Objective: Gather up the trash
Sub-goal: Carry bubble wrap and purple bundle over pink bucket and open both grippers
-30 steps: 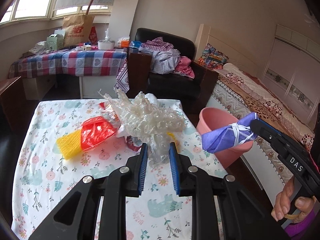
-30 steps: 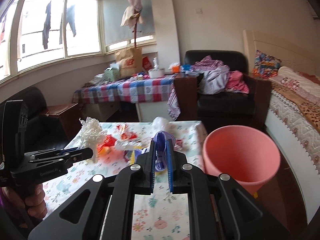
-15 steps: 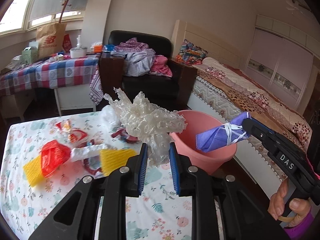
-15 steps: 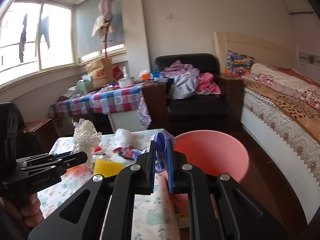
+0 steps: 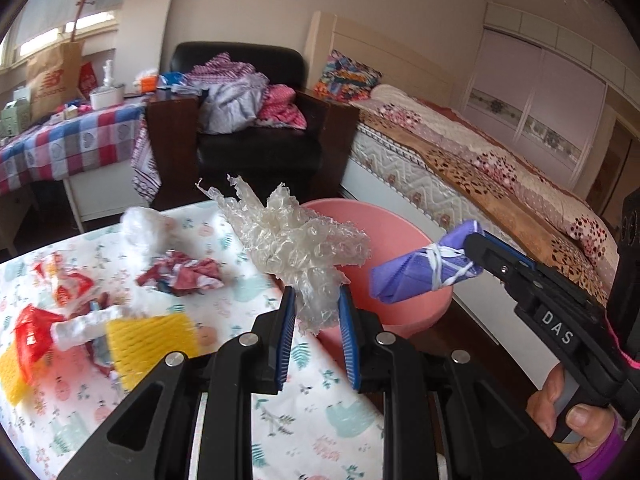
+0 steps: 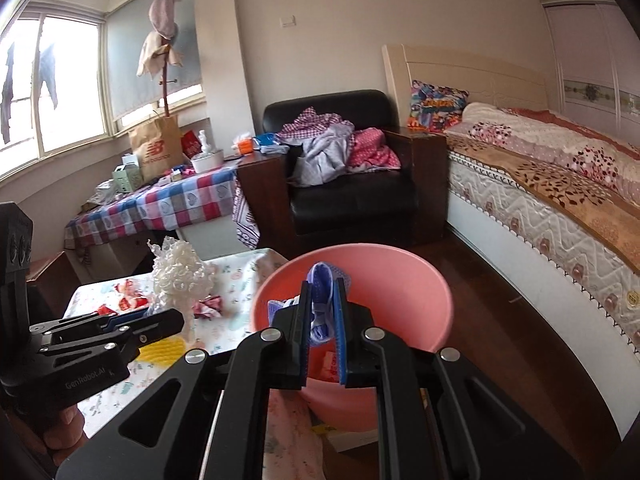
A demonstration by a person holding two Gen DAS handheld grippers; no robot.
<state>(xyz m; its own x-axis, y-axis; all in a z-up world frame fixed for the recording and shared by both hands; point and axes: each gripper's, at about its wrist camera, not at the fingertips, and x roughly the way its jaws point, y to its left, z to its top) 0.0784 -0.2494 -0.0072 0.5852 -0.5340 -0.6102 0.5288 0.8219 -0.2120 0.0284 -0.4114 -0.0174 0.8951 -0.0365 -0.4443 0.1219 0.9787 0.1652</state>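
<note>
Our left tool grips crumpled clear plastic wrap; our right tool clamps a purple folded packet, seemingly above the round pink plastic bin at twelve o'clock.

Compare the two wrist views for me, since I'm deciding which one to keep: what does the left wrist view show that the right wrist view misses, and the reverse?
Only the left wrist view shows the near table clutter: the yellow foam net and red wrapper, plus the hand gripping the right gripper. Only the right wrist view shows the window, the coat stand and inside the pink bin. Both show the clear crumpled plastic in the left gripper, the purple bundle, armchair and bed.
</note>
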